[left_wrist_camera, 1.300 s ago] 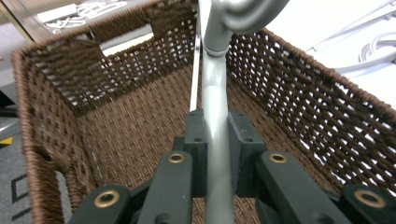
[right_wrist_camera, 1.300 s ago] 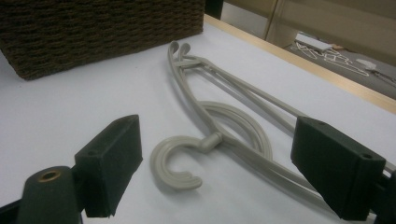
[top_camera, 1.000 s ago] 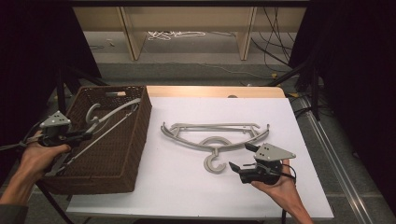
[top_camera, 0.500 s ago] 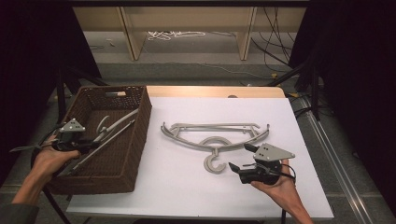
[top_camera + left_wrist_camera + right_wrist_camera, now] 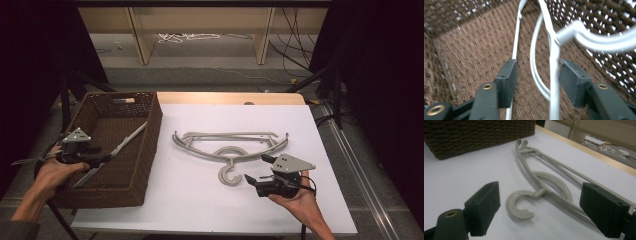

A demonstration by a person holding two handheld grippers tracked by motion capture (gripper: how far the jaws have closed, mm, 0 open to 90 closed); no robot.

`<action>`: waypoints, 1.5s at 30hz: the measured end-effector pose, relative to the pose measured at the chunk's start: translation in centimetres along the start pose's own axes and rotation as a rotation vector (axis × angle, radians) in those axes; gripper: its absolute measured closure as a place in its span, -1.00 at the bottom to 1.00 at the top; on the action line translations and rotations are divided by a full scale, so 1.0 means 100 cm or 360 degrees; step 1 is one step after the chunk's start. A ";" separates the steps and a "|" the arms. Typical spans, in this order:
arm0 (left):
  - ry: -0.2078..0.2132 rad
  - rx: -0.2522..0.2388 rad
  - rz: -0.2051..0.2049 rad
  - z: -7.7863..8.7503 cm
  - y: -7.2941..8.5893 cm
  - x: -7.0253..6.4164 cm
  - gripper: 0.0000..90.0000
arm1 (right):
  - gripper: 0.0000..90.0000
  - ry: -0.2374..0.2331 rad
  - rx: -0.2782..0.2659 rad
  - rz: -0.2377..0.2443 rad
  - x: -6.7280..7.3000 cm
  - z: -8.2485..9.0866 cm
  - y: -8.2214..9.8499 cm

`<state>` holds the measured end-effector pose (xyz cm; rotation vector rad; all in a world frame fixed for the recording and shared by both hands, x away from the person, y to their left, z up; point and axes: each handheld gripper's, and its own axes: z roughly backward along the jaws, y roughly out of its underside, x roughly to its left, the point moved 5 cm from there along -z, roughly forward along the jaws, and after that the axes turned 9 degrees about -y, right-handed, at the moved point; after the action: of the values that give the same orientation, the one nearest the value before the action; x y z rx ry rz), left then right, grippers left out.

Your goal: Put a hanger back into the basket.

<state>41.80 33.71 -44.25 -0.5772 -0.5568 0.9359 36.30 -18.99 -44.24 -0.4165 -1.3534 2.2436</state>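
Item 1: dark brown woven wicker basket (image 5: 145,145), rectangular, on white-topped table (image 5: 200,210), left end.
Item 2: pale grey plastic coat hanger (image 5: 122,146) inside basket, leaning on its right wall.
Item 3: left gripper (image 5: 537,82) in basket; jaws just been opening, hanger shaft between them, pads not pressing.
Item 4: second grey plastic hanger (image 5: 231,150) flat on table, right of basket.
Item 5: right gripper (image 5: 259,171), jaws wide apart, empty, just beside 2nd hanger's hook.

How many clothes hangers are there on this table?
2. One hanger lies inside the wicker basket at the table's left, between the left gripper's open jaws. The other hanger lies flat on the white table, just ahead of the right gripper.
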 end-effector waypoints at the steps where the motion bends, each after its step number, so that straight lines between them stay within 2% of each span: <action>1: -0.0022 -0.0039 0.0056 0.000 -0.003 -0.003 0.03 | -0.61 0.0000 0.0002 0.0000 0.000 0.000 0.000; 2: -0.0036 -0.0068 0.0075 0.001 -0.007 -0.004 -0.01 | -0.61 0.0005 -0.0002 0.0001 0.000 0.000 0.000; 4: -0.0046 -0.0069 0.0057 0.004 -0.009 -0.005 -0.07 | -0.61 0.0001 -0.0002 -0.0003 0.000 -0.001 0.000; 5: -0.0052 -0.0125 0.0132 0.009 -0.016 -0.008 -0.09 | -0.61 -0.0003 -0.0001 -0.0003 0.000 -0.001 0.000; 6: -0.0052 -0.0125 0.0132 0.009 -0.016 -0.008 -0.12 | -0.61 -0.0005 0.0002 -0.0005 0.000 -0.001 0.000; 7: -0.0096 -0.0133 0.0071 0.019 -0.021 -0.006 -0.14 | -0.61 -0.0005 0.0003 -0.0008 0.000 -0.001 0.000; 8: -0.0096 -0.0133 0.0071 0.019 -0.021 -0.006 -0.15 | -0.61 0.0006 -0.0014 -0.0009 0.000 -0.002 0.000; 9: -0.0099 -0.0244 0.0159 0.025 -0.029 -0.013 -0.18 | -0.61 -0.0005 0.0000 -0.0009 0.000 -0.001 0.000; 11: -0.0092 -0.0313 0.0199 0.033 -0.035 -0.019 -0.24 | -0.60 -0.0005 -0.0003 -0.0009 0.000 -0.001 0.000; 12: -0.0092 -0.0313 0.0199 0.033 -0.035 -0.019 -0.26 | -0.60 -0.0005 -0.0003 -0.0009 0.000 -0.001 0.000; 13: -0.0054 -0.0409 0.0267 0.040 -0.042 -0.027 -0.28 | -0.60 -0.0007 -0.0001 -0.0015 0.001 -0.002 0.000; 14: -0.0038 -0.0455 0.0296 0.043 -0.045 -0.031 -0.31 | -0.60 -0.0004 -0.0002 -0.0016 0.001 -0.002 0.000; 15: -0.0018 -0.0488 0.0327 0.045 -0.048 -0.035 -0.33 | -0.60 -0.0003 -0.0003 -0.0017 0.001 -0.002 0.000; 16: -0.0018 -0.0488 0.0327 0.045 -0.048 -0.035 -0.36 | -0.60 0.0004 -0.0006 -0.0014 0.001 -0.002 0.000; 18: 0.0009 -0.0567 0.0363 0.048 -0.056 -0.047 -0.42 | -0.60 0.0000 -0.0005 -0.0014 0.001 -0.002 0.000; 21: 0.0028 -0.0632 0.0347 0.051 -0.064 -0.058 -0.46 | -0.60 0.0005 -0.0008 -0.0015 0.000 -0.003 0.001; 25: 0.0046 -0.0692 0.0369 0.055 -0.071 -0.069 -0.56 | -0.60 0.0005 -0.0024 -0.0019 0.000 -0.003 0.001; 26: 0.0086 -0.0728 0.0387 0.056 -0.075 -0.079 -0.57 | -0.60 0.0018 -0.0044 -0.0017 -0.001 -0.004 0.000; 29: 0.0150 -0.0778 0.0410 0.058 -0.079 -0.095 -0.63 | -0.60 0.0016 -0.0041 -0.0020 -0.001 -0.004 0.000; 30: 0.0150 -0.0778 0.0410 0.058 -0.079 -0.095 -0.63 | -0.60 0.0016 -0.0041 -0.0020 -0.001 -0.004 0.000; 32: 0.0213 -0.0832 0.0400 0.061 -0.083 -0.111 -0.64 | -0.60 0.0014 -0.0032 -0.0016 -0.001 -0.003 0.001; 34: 0.0237 -0.0859 0.0401 0.062 -0.087 -0.121 -0.64 | -0.60 -0.0005 -0.0032 -0.0024 -0.001 -0.003 0.002; 36: 0.0251 -0.0865 0.0396 0.062 -0.088 -0.126 -0.64 | -0.60 0.0003 -0.0033 -0.0031 -0.002 -0.002 0.003; 37: 0.0263 -0.0876 0.0399 0.063 -0.090 -0.134 -0.64 | -0.60 0.0003 -0.0040 -0.0032 -0.003 -0.003 0.003; 40: 0.0293 -0.0893 0.0395 0.061 -0.092 -0.145 -0.64 | -0.60 -0.0003 -0.0040 -0.0039 -0.004 -0.003 0.004; 41: 0.0293 -0.0893 0.0395 0.061 -0.092 -0.145 -0.64 | -0.60 0.0003 -0.0047 -0.0042 -0.004 -0.003 0.004; 44: 0.0315 -0.0908 0.0377 0.054 -0.091 -0.158 -0.64 | -0.60 0.0009 -0.0053 -0.0042 -0.004 -0.002 0.004; 45: 0.0320 -0.0914 0.0374 0.053 -0.091 -0.160 -0.64 | -0.60 -0.0003 -0.0046 -0.0062 -0.003 -0.002 0.004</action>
<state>35.84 16.82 -37.37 -1.2614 -0.5838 0.9227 36.56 -19.16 -44.67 -0.3950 -1.3847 2.1955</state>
